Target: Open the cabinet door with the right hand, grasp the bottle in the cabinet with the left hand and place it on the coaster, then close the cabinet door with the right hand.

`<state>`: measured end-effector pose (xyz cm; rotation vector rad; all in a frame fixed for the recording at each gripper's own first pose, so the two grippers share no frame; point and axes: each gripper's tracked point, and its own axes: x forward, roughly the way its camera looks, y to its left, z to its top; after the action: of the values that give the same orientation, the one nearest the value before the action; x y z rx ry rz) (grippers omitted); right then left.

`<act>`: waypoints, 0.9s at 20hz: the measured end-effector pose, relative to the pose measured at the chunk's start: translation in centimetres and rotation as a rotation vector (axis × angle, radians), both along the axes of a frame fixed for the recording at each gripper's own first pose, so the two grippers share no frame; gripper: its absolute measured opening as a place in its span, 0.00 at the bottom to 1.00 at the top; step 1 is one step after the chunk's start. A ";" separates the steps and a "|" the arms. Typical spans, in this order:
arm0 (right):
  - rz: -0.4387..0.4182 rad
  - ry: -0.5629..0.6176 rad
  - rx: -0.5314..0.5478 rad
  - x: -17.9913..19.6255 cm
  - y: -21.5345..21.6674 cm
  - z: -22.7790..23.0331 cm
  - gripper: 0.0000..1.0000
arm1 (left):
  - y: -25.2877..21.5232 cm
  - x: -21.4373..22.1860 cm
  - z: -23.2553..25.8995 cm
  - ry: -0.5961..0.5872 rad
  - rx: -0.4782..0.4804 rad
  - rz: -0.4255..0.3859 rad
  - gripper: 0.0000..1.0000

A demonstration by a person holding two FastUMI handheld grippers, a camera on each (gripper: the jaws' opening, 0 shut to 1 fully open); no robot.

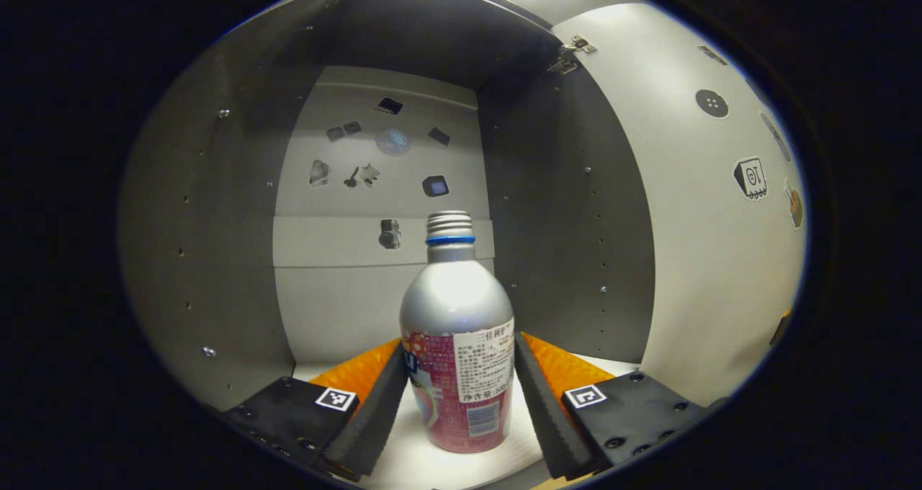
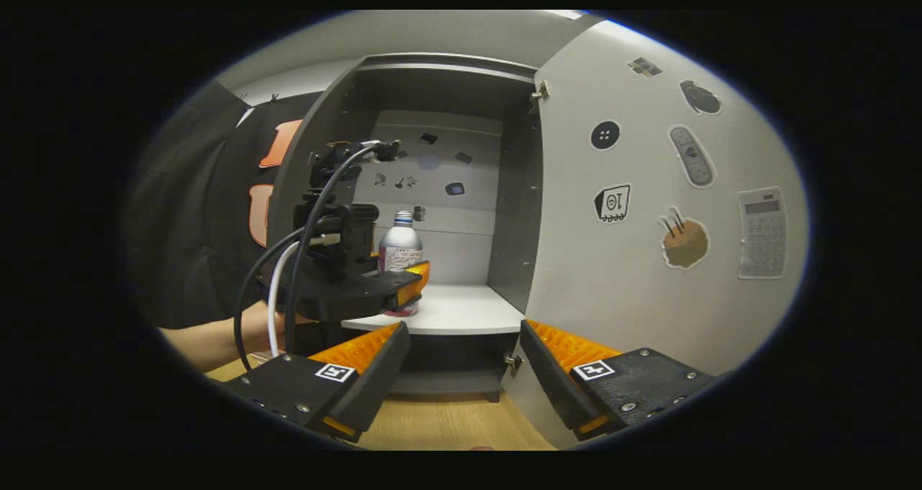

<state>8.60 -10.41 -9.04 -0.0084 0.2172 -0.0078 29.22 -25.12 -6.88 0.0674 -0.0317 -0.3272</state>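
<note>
The left gripper [image 1: 461, 396] is reaching into the cabinet [image 1: 216, 259] with its jaws spread on either side of the bottle [image 1: 459, 346], which is standing upright between them on the white shelf [image 1: 432, 461]. Whether the fingers are touching the bottle is hard to tell; a sliver of shelf is showing on each side. The bottle's base is partly hiding behind the finger [image 2: 414, 277] in the right gripper view, where the left gripper's cables [image 2: 288, 274] are looping down toward a forearm [image 2: 216, 342] cut off at the edge. The right gripper [image 2: 464, 375] is hovering well back from the cabinet, level, its jaws spread and holding nothing, above the wooden table [image 2: 446, 425]. The door [image 2: 648, 223] is standing wide open on the right, its stickers [image 2: 612, 203] too small to make out clearly.
</note>
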 end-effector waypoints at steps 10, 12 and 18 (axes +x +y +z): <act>-0.029 0.010 -0.029 -3.5 1.4 1.2 0.97 | 1.5 -2.6 0.6 0.007 -0.066 -0.019 0.81; -0.004 -0.018 -0.036 -4.2 1.5 2.1 0.97 | 2.6 -4.5 1.7 -0.024 -0.070 0.007 0.83; 0.092 -0.067 -0.012 -8.8 1.9 3.9 0.94 | 5.1 -12.2 1.9 -0.040 -0.032 0.095 0.81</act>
<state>-0.22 -8.46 -5.17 -0.0301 0.1501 0.0823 17.05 -19.98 -4.96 0.0436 -0.0730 -0.2303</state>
